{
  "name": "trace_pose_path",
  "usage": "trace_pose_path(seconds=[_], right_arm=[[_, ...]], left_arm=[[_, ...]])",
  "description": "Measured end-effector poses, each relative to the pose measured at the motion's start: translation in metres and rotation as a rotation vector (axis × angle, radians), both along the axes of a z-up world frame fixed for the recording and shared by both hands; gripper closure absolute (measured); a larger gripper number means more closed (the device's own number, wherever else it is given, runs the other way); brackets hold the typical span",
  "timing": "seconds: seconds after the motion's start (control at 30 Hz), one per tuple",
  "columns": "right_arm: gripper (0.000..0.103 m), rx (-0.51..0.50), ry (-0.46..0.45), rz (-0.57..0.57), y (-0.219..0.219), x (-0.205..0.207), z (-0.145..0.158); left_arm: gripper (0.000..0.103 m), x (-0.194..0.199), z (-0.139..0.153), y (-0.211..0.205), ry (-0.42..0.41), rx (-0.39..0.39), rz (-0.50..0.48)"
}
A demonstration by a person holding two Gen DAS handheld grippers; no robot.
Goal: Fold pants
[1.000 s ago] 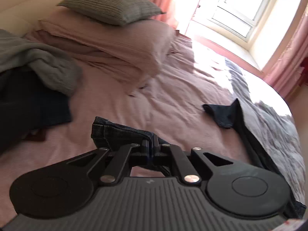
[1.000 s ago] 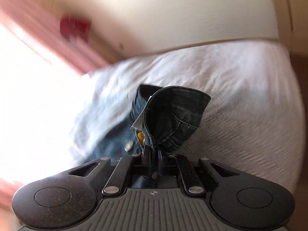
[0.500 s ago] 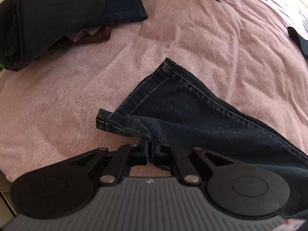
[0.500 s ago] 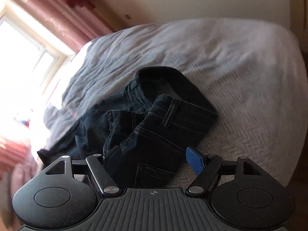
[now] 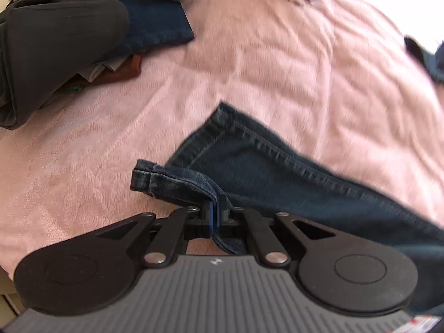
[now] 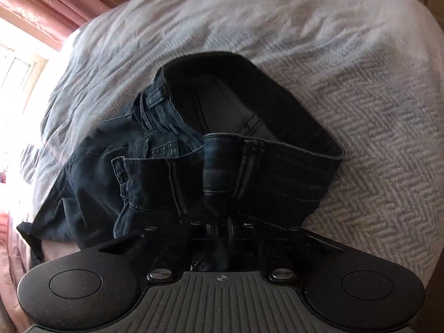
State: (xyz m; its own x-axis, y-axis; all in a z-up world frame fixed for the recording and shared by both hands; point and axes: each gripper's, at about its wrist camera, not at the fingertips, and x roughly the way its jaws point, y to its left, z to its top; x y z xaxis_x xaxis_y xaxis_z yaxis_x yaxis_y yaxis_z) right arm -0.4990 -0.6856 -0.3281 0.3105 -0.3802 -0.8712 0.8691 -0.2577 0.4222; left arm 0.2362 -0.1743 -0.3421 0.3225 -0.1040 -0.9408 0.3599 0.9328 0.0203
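Now, going from left to right across the bed:
Clothes pile (image 5: 63, 41): lying at the far left on the pink bedspread (image 5: 277, 55), well apart from the jeans.
Left gripper (image 5: 216, 208): clenching the folded hem of one leg of the jeans (image 5: 277, 172), pointing steeply down.
Jeans leg: stretching flat across the pink bedspread toward the right.
Jeans waist (image 6: 222, 144): lying bunched on the white woven blanket (image 6: 374, 138), waistband gaping open.
Right gripper (image 6: 220, 226): pinching denim below the waistband, jaws closed together on the cloth.
Curtain (image 6: 52, 14): hanging pink by the bright window.
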Motion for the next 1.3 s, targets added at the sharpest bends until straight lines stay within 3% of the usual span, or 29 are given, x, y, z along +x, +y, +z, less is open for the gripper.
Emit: trace_pose_path(seconds=[0.13, 0.2, 0.23, 0.33, 0.4, 0.5, 0.57, 0.63, 0.7, 0.83, 0.87, 0.97, 1.07, 1.13, 1.2, 1.3], right_arm=[[0.101, -0.312, -0.274, -0.017, 0.059, -0.053, 0.062], [0.101, -0.339, -0.278, -0.077, 0.103, -0.090, 0.076], [0.101, -0.299, -0.281, -0.128, 0.124, -0.107, 0.069], [0.101, -0.109, -0.202, -0.235, 0.169, -0.140, 0.020], [0.101, 0.017, -0.140, -0.277, 0.186, -0.153, -0.023], [0.098, 0.065, -0.126, -0.338, 0.199, -0.161, -0.053], [0.095, 0.061, -0.083, -0.305, 0.198, -0.157, -0.048], [0.083, 0.066, 0.005, -0.232, 0.192, -0.152, -0.036], [0.059, 0.068, 0.115, -0.195, 0.189, -0.148, -0.025], [0.052, 0.064, 0.162, -0.227, 0.200, -0.141, -0.013], [0.052, 0.065, 0.159, -0.246, 0.201, -0.140, -0.013], [0.052, 0.069, 0.179, -0.293, 0.199, -0.132, -0.012], [0.052, 0.043, 0.256, -0.329, 0.194, -0.124, -0.003], [0.052, -0.041, 0.337, -0.309, 0.190, -0.109, 0.015], [0.052, -0.149, 0.394, -0.193, 0.185, -0.080, 0.034], [0.052, -0.251, 0.416, 0.034, 0.173, -0.017, 0.052]], left_arm=[[0.101, 0.004, 0.037, 0.032, 0.012, -0.160, 0.041], [0.101, -0.005, 0.046, 0.045, 0.019, -0.173, 0.019], [0.101, -0.011, 0.047, 0.049, 0.014, -0.164, -0.008], [0.101, -0.024, 0.031, 0.058, -0.016, -0.080, -0.037], [0.101, -0.028, 0.010, 0.063, 0.012, -0.062, -0.043], [0.094, -0.034, -0.011, 0.067, 0.016, -0.018, -0.105], [0.091, -0.038, -0.010, 0.076, -0.002, -0.036, -0.108], [0.090, -0.036, -0.003, 0.090, -0.009, -0.095, -0.074], [0.080, -0.031, 0.002, 0.100, -0.019, -0.153, -0.050], [0.057, -0.010, -0.007, 0.103, -0.020, -0.205, 0.006], [0.056, -0.003, -0.013, 0.101, -0.007, -0.205, 0.024], [0.103, 0.010, -0.029, 0.094, 0.018, -0.206, 0.084], [0.101, 0.001, -0.008, 0.100, -0.108, -0.262, 0.031], [0.099, 0.005, -0.008, 0.106, -0.093, -0.182, 0.049], [0.097, 0.019, -0.013, 0.116, -0.077, -0.052, 0.141], [0.092, 0.035, 0.003, 0.123, -0.119, 0.012, 0.253]])
